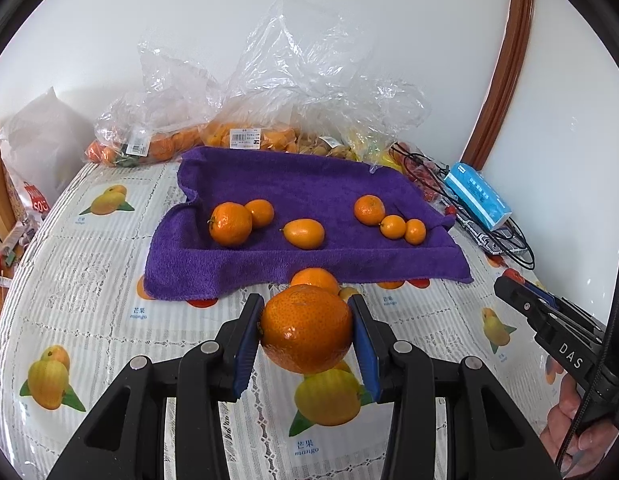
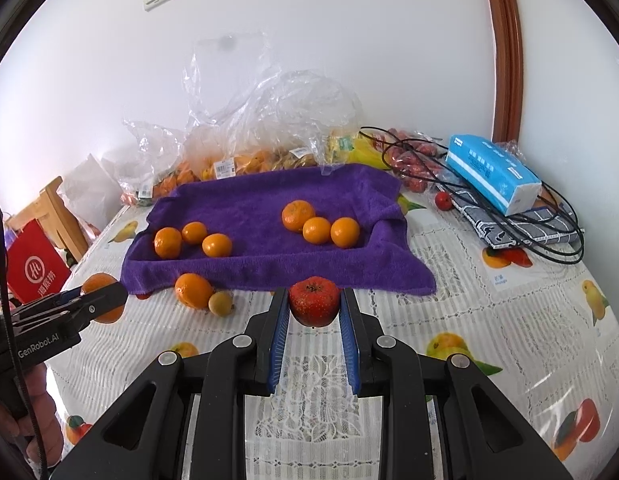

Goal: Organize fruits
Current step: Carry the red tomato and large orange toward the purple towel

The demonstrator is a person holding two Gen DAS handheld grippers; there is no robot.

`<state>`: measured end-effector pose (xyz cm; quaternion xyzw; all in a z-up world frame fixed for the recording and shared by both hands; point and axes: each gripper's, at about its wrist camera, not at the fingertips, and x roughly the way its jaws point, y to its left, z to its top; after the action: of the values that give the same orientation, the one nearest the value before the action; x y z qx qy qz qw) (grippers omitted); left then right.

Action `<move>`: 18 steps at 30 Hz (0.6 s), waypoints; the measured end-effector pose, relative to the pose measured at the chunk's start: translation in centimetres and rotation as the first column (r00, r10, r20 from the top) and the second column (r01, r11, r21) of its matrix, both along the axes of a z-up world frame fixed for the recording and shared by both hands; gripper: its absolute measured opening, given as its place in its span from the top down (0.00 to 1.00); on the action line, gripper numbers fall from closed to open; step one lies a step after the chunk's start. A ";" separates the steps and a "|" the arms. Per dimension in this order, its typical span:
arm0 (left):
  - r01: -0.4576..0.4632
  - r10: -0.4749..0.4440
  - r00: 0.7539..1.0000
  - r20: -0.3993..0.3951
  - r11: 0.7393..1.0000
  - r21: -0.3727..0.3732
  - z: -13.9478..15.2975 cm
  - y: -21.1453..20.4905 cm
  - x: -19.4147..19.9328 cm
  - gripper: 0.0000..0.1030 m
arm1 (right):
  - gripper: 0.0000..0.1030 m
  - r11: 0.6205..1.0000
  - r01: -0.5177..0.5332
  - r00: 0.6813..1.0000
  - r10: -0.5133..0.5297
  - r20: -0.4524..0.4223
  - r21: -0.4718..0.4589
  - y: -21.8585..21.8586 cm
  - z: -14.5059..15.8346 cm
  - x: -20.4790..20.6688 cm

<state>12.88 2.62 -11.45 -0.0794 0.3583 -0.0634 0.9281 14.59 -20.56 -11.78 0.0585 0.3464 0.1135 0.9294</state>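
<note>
My left gripper (image 1: 306,320) is shut on a large orange mandarin (image 1: 306,328), held above the tablecloth just in front of the purple towel (image 1: 293,256). It also shows in the right wrist view (image 2: 105,298). My right gripper (image 2: 314,306) is shut on a small red fruit (image 2: 314,300) at the towel's front edge (image 2: 285,276). Two groups of three orange fruits lie on the towel, left (image 2: 193,240) and right (image 2: 319,224). Another mandarin (image 2: 193,290) and a small yellowish fruit (image 2: 220,303) lie on the table in front of the towel.
Clear plastic bags of fruit (image 1: 245,136) line the wall behind the towel. A blue tissue pack (image 2: 493,172), black cables (image 2: 549,240) and a folded cloth sit at the right. A red bag (image 2: 33,268) and a wooden chair (image 2: 53,208) stand off the left edge.
</note>
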 end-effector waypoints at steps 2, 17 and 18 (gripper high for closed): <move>0.004 -0.004 1.000 0.004 1.000 0.011 0.2 -0.1 0.0 0.60 | 0.75 1.000 -0.008 1.000 0.008 0.002 0.006 0.1 0.1 0.2; -0.001 -0.001 0.999 0.033 0.999 0.044 2.3 -0.1 1.7 0.60 | 0.75 1.000 -0.011 0.999 0.011 0.042 0.010 -0.1 2.0 2.0; -0.002 0.000 0.999 0.034 0.999 0.045 2.4 -0.1 1.9 0.60 | 0.75 1.000 -0.014 0.999 0.014 0.044 0.007 0.0 2.1 2.1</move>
<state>14.76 2.55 -9.03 -0.0578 0.3438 -0.0562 0.9356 16.71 -20.58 -9.67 0.0570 0.3257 0.1227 0.9358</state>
